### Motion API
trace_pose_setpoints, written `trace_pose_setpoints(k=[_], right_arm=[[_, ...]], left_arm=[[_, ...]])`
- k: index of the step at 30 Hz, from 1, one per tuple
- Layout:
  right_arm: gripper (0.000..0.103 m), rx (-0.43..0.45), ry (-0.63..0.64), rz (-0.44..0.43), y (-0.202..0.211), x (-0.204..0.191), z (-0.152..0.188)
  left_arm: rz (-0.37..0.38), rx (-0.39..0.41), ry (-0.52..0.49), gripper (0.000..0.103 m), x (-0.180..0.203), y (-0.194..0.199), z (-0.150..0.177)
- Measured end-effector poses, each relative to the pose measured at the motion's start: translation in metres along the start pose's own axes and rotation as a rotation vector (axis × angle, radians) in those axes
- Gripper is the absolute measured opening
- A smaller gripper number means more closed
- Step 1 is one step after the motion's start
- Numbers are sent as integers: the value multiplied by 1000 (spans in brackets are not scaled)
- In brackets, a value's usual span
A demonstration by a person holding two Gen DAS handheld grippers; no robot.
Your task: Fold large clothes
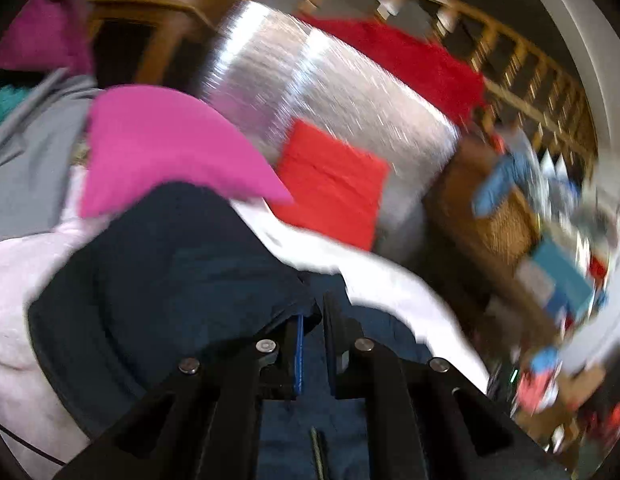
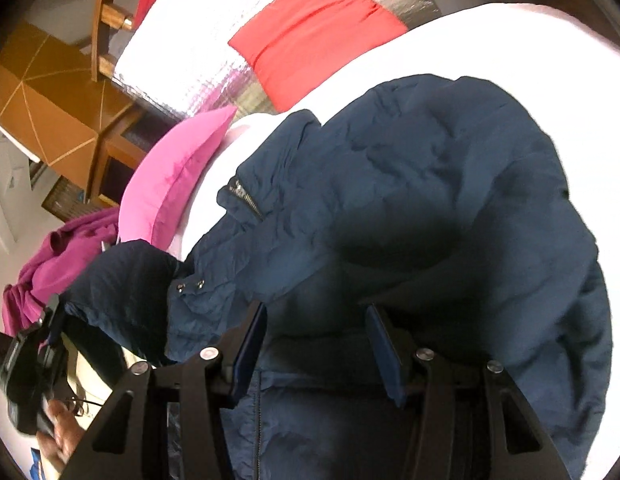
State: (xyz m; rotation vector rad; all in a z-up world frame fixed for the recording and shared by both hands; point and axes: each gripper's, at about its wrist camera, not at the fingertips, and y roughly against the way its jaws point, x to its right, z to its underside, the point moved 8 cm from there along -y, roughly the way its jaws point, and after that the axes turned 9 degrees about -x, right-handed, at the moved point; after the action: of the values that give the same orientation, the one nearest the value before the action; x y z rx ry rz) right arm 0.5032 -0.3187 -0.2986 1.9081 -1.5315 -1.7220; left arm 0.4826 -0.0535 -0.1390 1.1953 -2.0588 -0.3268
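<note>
A dark navy jacket [image 2: 410, 200] with a zip lies crumpled on a white cover [image 2: 510, 48]. My right gripper [image 2: 316, 312] is open, its fingers over the jacket's body. My left gripper [image 1: 312, 316] is shut on a fold of the navy jacket [image 1: 170, 280]; it also shows at the lower left of the right wrist view [image 2: 50, 320], pinching the jacket's sleeve end. The left wrist view is blurred by motion.
A pink cushion [image 1: 162, 144] and a folded red cloth [image 1: 330, 184] lie on a silver quilted mat [image 1: 350, 92] beyond the jacket. A magenta garment [image 2: 58, 256] hangs at the left. A wooden railing [image 1: 530, 68] and a cluttered wicker basket [image 1: 506, 216] stand to the right.
</note>
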Motion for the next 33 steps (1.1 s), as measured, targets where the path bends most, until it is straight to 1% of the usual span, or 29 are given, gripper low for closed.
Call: trace_pose_setpoints(k=[2,3,5,7,9,10,11,12,13,14,15,16,17,18,19,20,22,24,26,28,30,33], right_arm=[[56,17,-18,-1,7,6,-3],[56,30,-30,-1,13,10,-5],[56,50,-49,7,21,18,-9],[56,69,-63,24,28,25,-11],[56,77,-65,37,33,28,-12],[57,79,-63,42,35,28,-13],[57,83,-60,46,36,28,-12],[58,89,-56,49,38,26,-13],[59,92,-53,49,39,26,-14],[60,96,-51,47,41,24,-13],[61,99,-45,46,42,21,-13],[61,98,-39,45,42,21,-14],[62,97,-31,45,43,19,-12],[62,96,-27,47,43,18,-11],[62,93,-21,48,43,16,-9],[62,89,-13,46,43,14,-7],[62,87,-2,46,43,11,-3],[62,88,8,50,43,9,0],[62,82,13,52,40,8,1],[62,70,9,54,37,10,1],[62,62,2,59,33,11,1],[62,61,-4,64,31,13,0]], left_arm=[[14,-105,-19,9,12,-37,26],[17,-168,-8,9,10,-56,39],[-27,-319,30,9,-2,-96,70],[-57,-439,86,10,-18,-121,97],[-67,-499,127,14,-24,-124,108],[-70,-507,128,21,-24,-120,108],[-71,-508,124,27,-24,-112,106],[-46,-490,127,45,-23,-100,99],[-21,-469,135,60,-21,-89,98],[21,-438,158,66,-23,-74,92],[78,-420,196,67,-26,-61,85],[119,-411,229,68,-28,-51,77],[147,-397,259,69,-33,-41,73],[155,-376,284,72,-39,-32,70],[143,-346,317,74,-51,-21,65],[115,-313,352,75,-67,-12,60],[54,-262,417,75,-100,-1,52],[9,-197,475,76,-126,6,45],[-3,-160,494,76,-134,2,41],[22,-165,497,76,-133,-8,40],[33,-187,472,76,-125,-21,41],[3,-188,413,73,-112,-35,42]])
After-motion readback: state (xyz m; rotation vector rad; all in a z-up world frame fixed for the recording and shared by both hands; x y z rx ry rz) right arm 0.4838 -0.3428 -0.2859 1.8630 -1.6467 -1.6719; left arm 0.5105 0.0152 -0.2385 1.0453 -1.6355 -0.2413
